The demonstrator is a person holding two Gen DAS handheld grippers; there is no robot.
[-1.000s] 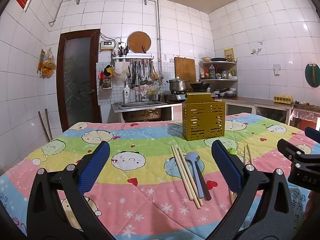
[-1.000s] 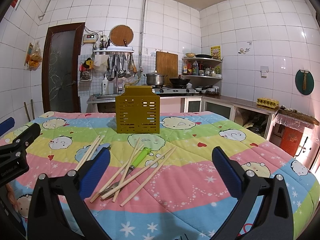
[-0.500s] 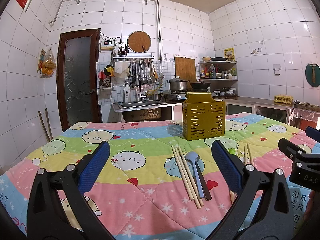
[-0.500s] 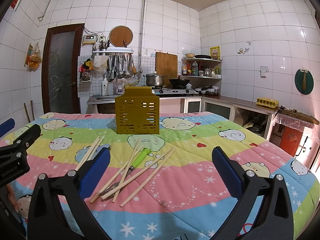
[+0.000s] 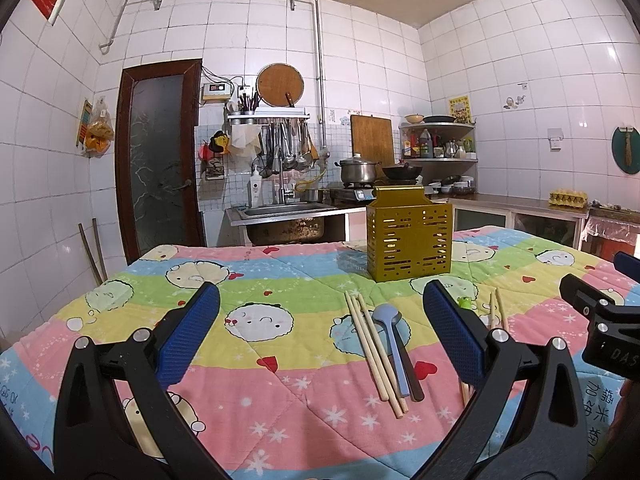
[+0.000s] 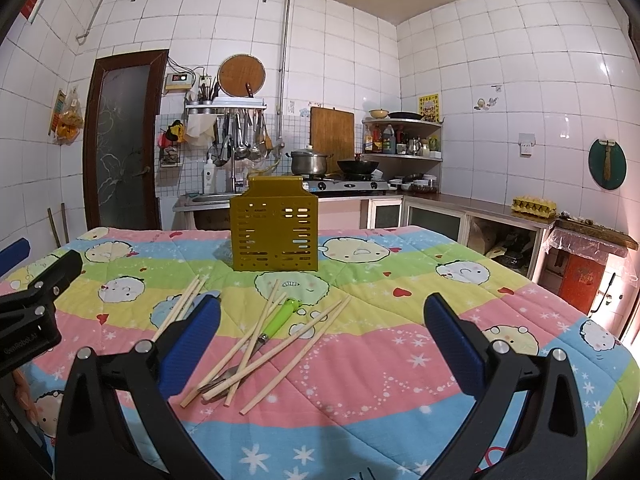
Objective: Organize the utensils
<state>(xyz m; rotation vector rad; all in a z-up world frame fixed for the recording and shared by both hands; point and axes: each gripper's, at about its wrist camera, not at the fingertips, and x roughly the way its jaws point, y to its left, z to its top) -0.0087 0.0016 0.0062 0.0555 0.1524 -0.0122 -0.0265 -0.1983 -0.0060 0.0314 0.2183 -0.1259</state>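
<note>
A gold slotted utensil holder [image 5: 410, 236] stands upright on the quilt-covered table [image 5: 280, 272]; it also shows in the right wrist view [image 6: 275, 228]. A pair of wooden chopsticks [image 5: 374, 348], a blue spoon [image 5: 390, 328] and a dark-handled utensil [image 5: 410, 368] lie in front of it. A loose pile of chopsticks [image 6: 264, 344] and a green-handled utensil [image 6: 280, 316] lie to the right. My left gripper [image 5: 320, 334] is open and empty above the table, left of the spoon. My right gripper [image 6: 320, 338] is open and empty, above the pile's right side.
The table's right edge [image 6: 600, 320] drops off near a red box [image 6: 580, 276]. Behind the table are a sink [image 5: 288, 212], a stove with a pot [image 5: 356, 170], a door [image 5: 158, 156] and counters with an egg tray [image 6: 534, 204].
</note>
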